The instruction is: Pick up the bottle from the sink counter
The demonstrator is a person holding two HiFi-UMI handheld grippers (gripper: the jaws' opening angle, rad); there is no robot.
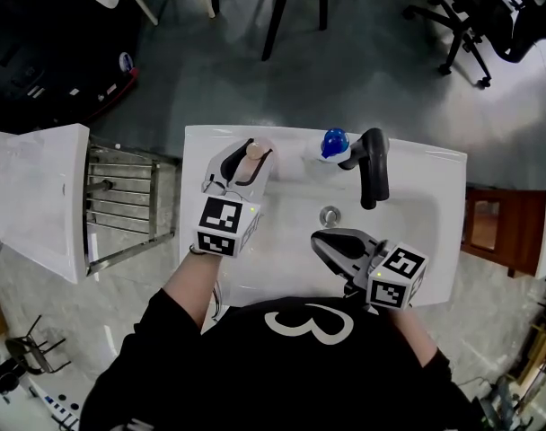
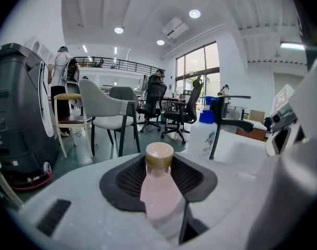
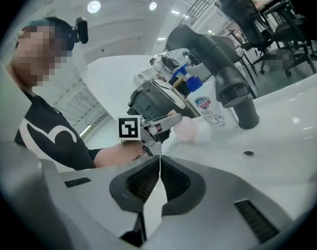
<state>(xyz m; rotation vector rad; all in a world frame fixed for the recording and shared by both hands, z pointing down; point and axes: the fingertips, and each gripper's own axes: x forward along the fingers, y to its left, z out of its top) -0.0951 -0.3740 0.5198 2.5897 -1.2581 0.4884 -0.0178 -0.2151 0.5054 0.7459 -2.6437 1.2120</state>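
Observation:
A pale pink bottle (image 1: 253,152) with a tan cap stands on the back left rim of the white sink counter (image 1: 210,142). My left gripper (image 1: 252,153) reaches over that rim, and the dark pads (image 2: 128,180) lie against both sides of the bottle (image 2: 159,194) below its cap. From the right gripper view the bottle (image 3: 189,129) shows as a pink shape beside the left gripper's body. My right gripper (image 1: 320,239) hovers over the basin's front, its pads (image 3: 148,184) pressed together with nothing between them.
A white bottle with a blue cap (image 1: 334,142) stands at the back rim beside the black faucet (image 1: 374,167). The drain (image 1: 330,214) lies mid-basin. A metal rack (image 1: 120,209) and another white counter (image 1: 39,196) sit to the left; chairs stand beyond.

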